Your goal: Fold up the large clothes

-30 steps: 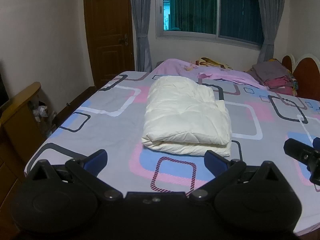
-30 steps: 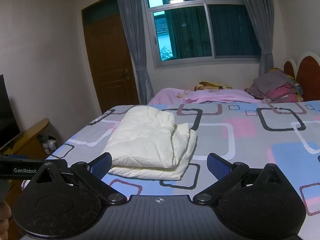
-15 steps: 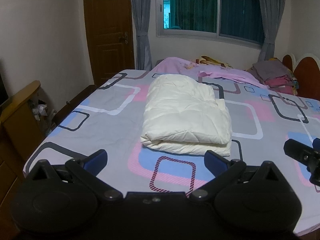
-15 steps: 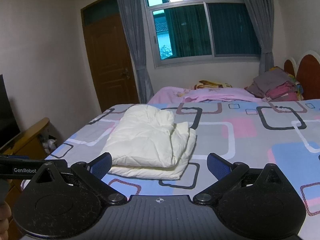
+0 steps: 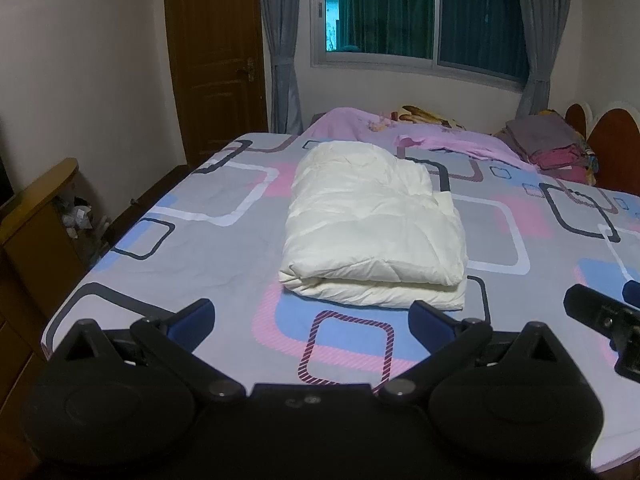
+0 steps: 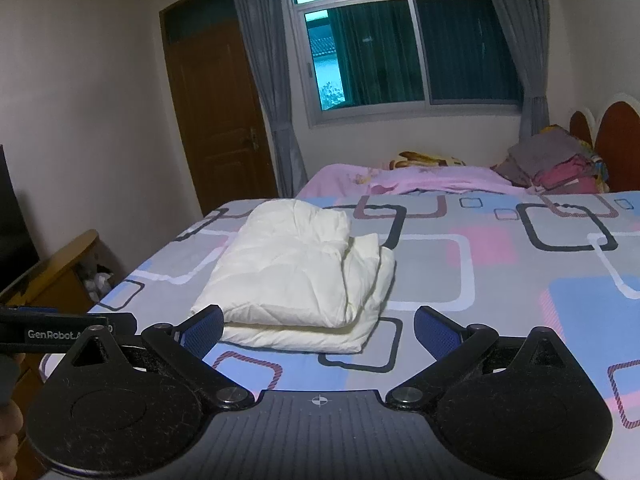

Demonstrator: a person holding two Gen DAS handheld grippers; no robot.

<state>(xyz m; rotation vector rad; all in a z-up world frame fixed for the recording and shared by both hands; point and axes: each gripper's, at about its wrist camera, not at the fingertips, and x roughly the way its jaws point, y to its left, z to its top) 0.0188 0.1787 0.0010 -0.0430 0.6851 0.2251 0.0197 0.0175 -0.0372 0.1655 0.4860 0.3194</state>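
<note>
A cream padded garment (image 5: 372, 228) lies folded into a thick rectangle on the patterned bed sheet (image 5: 208, 216). It also shows in the right wrist view (image 6: 296, 276), left of centre. My left gripper (image 5: 312, 316) is open and empty, held above the bed's near edge, short of the bundle. My right gripper (image 6: 318, 326) is open and empty, also short of the bundle, its left finger (image 6: 202, 328) near the bundle's front corner. The right gripper's tip (image 5: 600, 316) shows at the right edge of the left wrist view.
A pink blanket (image 5: 420, 136) and a stack of folded clothes (image 5: 548, 144) lie at the bed's far end by the headboard (image 5: 616, 136). A wooden cabinet (image 5: 36, 216) stands left of the bed. A brown door (image 5: 218, 60) and a curtained window (image 5: 420, 16) are behind.
Both grippers have drifted slightly; the view of the folded garment has shifted a little. The garment itself has not moved and both grippers stay open.
</note>
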